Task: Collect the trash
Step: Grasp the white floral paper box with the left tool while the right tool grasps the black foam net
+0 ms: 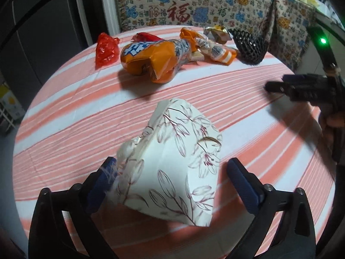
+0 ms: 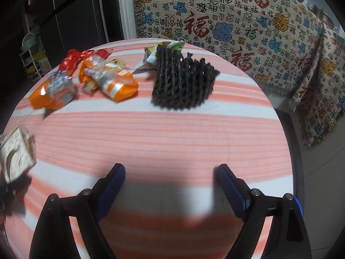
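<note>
A crumpled white paper box with a flower print (image 1: pixel 179 133) sits tilted between the fingers of my left gripper (image 1: pixel 172 161). The jaws stand wide; the right pad (image 1: pixel 241 179) is clear of the box, the left one is at its edge. The box also shows at the left edge of the right wrist view (image 2: pixel 16 153). My right gripper (image 2: pixel 169 168) is open above the striped cloth with nothing in it. Farther back lie an orange snack bag (image 1: pixel 151 58), a red wrapper (image 1: pixel 106 49), an orange-white wrapper (image 2: pixel 114 84) and a black foam net (image 2: pixel 183 84).
Everything lies on a round table with a pink and white striped cloth (image 1: pixel 86 118). A small yellow-green wrapper (image 2: pixel 159 51) lies behind the net. A patterned blanket (image 2: pixel 237 21) hangs behind the table; dark cabinets (image 1: pixel 43 21) stand at the left.
</note>
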Available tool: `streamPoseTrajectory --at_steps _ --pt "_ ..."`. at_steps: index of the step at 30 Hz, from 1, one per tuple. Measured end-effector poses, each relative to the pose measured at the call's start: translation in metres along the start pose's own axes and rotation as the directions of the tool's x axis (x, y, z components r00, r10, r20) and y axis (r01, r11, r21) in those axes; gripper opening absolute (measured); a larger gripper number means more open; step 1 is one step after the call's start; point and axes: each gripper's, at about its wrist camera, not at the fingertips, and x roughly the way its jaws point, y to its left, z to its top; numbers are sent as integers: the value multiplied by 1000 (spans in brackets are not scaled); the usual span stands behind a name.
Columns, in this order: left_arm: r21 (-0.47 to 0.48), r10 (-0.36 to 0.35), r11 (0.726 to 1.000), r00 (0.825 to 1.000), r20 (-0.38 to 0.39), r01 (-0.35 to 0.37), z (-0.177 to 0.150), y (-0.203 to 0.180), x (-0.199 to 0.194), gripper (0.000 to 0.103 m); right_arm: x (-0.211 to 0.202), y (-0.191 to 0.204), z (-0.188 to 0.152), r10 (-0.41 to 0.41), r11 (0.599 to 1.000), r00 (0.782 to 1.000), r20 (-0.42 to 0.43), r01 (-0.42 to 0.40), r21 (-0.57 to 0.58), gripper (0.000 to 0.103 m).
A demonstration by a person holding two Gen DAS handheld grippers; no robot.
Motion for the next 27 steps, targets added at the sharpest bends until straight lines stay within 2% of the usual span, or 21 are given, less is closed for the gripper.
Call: streamPoseTrajectory --at_steps 5,10,14,15,16,17,18,21,25,27 --pt "-25 16 1000 1000 2 -16 5 6 3 103 28 -6 36 -14 999 1000 27 13 33 93" --pt "-93 61 994 998 3 -61 13 18 11 103 41 -13 53 -26 998 999 33 24 64 93" --pt "-98 68 993 998 2 -67 13 18 12 103 37 -17 56 27 995 997 72 -33 93 90" --pt "-99 67 993 998 2 -66 13 18 12 103 36 -19 57 28 994 996 80 -36 104 81" --pt "-99 66 993 998 2 -65 13 18 12 103 38 -20 58 29 993 997 77 -37 110 60" --pt "-98 63 993 998 1 -63 14 19 13 103 38 -21 58 11 994 997 76 -19 112 50" --pt "-97 61 993 998 1 -61 14 19 13 103 37 -21 58 1 994 997 79 -9 111 33" --pt "-88 48 995 999 3 -48 10 19 9 103 33 -21 53 -6 995 997 75 -2 97 22" --pt "-70 3 998 1000 12 -2 -2 19 -3 103 16 -19 32 -2 999 998 62 -1 44 21" --pt "-77 -53 995 998 37 56 -10 21 -13 102 5 -17 18 22 1000 998 55 -23 13 21"
